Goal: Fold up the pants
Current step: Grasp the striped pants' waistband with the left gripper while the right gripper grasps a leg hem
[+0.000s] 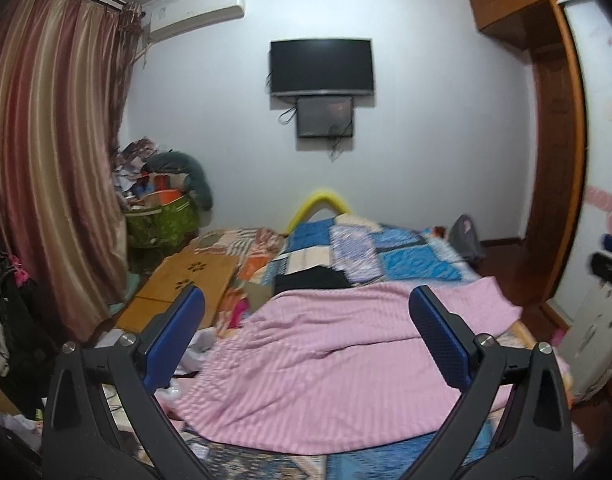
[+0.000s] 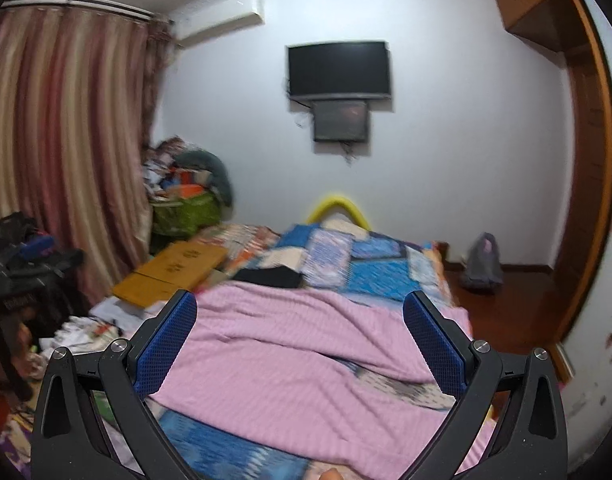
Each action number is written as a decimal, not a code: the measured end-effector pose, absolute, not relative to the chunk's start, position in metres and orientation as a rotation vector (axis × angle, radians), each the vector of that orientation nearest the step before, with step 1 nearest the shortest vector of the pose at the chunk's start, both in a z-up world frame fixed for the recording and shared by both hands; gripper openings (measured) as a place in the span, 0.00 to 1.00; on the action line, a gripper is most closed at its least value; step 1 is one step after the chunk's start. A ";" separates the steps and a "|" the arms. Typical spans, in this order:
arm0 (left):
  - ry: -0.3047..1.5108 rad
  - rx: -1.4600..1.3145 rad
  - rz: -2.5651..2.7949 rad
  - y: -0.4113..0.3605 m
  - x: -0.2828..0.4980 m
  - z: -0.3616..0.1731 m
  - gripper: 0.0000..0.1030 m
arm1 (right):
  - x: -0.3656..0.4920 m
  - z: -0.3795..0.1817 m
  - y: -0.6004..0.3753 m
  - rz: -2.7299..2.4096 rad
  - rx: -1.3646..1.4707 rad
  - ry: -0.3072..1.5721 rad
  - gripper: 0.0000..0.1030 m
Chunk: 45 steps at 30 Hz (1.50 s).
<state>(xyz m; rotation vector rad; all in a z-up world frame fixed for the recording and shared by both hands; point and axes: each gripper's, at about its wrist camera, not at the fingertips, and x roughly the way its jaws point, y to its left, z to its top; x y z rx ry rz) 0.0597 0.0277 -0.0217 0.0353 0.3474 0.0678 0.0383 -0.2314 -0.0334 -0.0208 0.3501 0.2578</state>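
The pink striped pants (image 1: 338, 352) lie spread and rumpled across the near end of the bed; they also show in the right wrist view (image 2: 306, 344). My left gripper (image 1: 306, 304) is open and empty, held above the pants and not touching them. My right gripper (image 2: 299, 308) is open and empty too, also above the pants. Both have blue pads (image 1: 173, 340) set wide apart. A black folded garment (image 1: 312, 278) lies beyond the pants on the patchwork bedspread (image 1: 406, 256); it also shows in the right wrist view (image 2: 271, 276).
A flat cardboard box (image 1: 185, 284) lies at the bed's left side. Striped curtains (image 1: 53, 180) hang on the left. A cluttered green bag (image 1: 161, 216) stands in the far corner. A TV (image 1: 322, 66) hangs on the far wall. A wooden wardrobe (image 1: 554, 160) stands at right.
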 end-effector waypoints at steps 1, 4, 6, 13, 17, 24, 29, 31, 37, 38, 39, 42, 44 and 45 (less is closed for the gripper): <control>0.365 0.039 0.076 0.034 0.066 -0.026 1.00 | 0.042 -0.039 -0.239 0.233 -0.021 0.366 1.00; 0.439 0.036 0.097 0.057 0.090 -0.047 1.00 | 0.054 -0.056 -0.267 0.158 -0.023 0.423 1.00; 0.492 0.024 0.109 0.073 0.104 -0.066 1.00 | 0.061 -0.068 -0.284 0.099 -0.028 0.453 1.00; 0.641 0.044 0.209 0.130 0.141 -0.142 0.83 | 0.061 -0.100 -0.331 -0.057 -0.031 0.545 0.97; 0.757 -0.014 0.287 0.172 0.161 -0.191 0.74 | 0.059 -0.127 -0.366 -0.138 0.023 0.632 0.90; 0.913 -0.097 0.390 0.222 0.176 -0.270 0.69 | 0.075 -0.184 -0.399 -0.204 0.113 0.821 0.79; 1.003 -0.113 0.433 0.232 0.184 -0.310 0.69 | 0.102 -0.218 -0.401 -0.191 0.154 0.913 0.74; 1.020 -0.131 0.438 0.235 0.184 -0.318 0.69 | 0.112 -0.229 -0.407 -0.205 0.162 0.930 0.72; 1.008 -0.152 0.427 0.235 0.189 -0.329 0.55 | 0.136 -0.264 -0.432 -0.247 0.226 1.005 0.53; 1.012 -0.156 0.415 0.233 0.191 -0.329 0.46 | 0.140 -0.272 -0.434 -0.246 0.239 1.029 0.48; 1.017 -0.161 0.402 0.231 0.192 -0.329 0.44 | 0.142 -0.277 -0.435 -0.245 0.241 1.045 0.48; 1.012 -0.134 0.432 0.224 0.194 -0.327 0.34 | 0.142 -0.281 -0.429 -0.260 0.195 1.034 0.39; 1.009 -0.101 0.460 0.220 0.194 -0.326 0.22 | 0.139 -0.278 -0.427 -0.267 0.162 1.024 0.17; 1.008 -0.088 0.468 0.218 0.193 -0.325 0.20 | 0.138 -0.278 -0.427 -0.265 0.158 1.021 0.14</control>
